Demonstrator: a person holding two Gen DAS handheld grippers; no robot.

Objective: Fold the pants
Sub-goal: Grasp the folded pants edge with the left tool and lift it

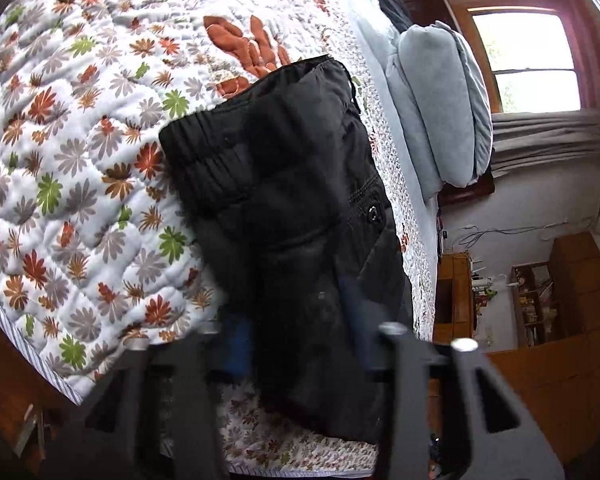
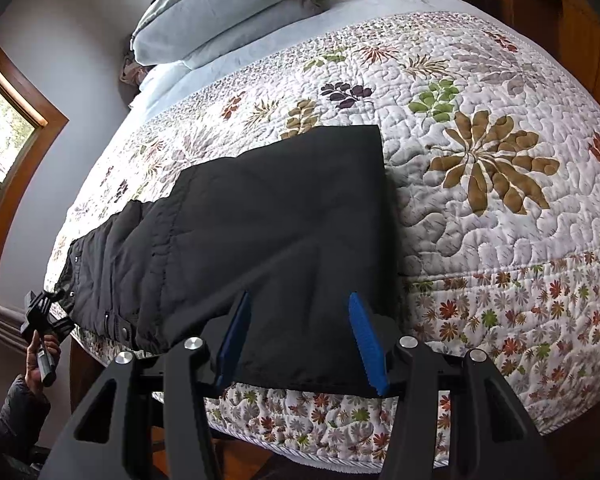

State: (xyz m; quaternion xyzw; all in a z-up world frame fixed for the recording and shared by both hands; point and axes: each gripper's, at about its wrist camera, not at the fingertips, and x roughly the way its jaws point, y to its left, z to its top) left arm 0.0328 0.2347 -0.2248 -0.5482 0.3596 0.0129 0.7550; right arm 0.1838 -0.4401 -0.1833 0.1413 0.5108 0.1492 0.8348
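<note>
We are seeing black pants (image 2: 260, 240) lying along the bed's (image 2: 480, 220) near edge. Left gripper (image 1: 296, 344) fingers are clamping the waist end; thin bite, fabric could slip. Right gripper (image 2: 300, 340) fingers are straddling the leg hem, unclosed, risking a miss.

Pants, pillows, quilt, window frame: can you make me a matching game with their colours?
Things:
1 pants
2 pillows
3 quilt
4 window frame

Colours:
A pale blue
B black
C brown wood
D white with leaves and flowers

Pairs: 1-B, 2-A, 3-D, 4-C
</note>
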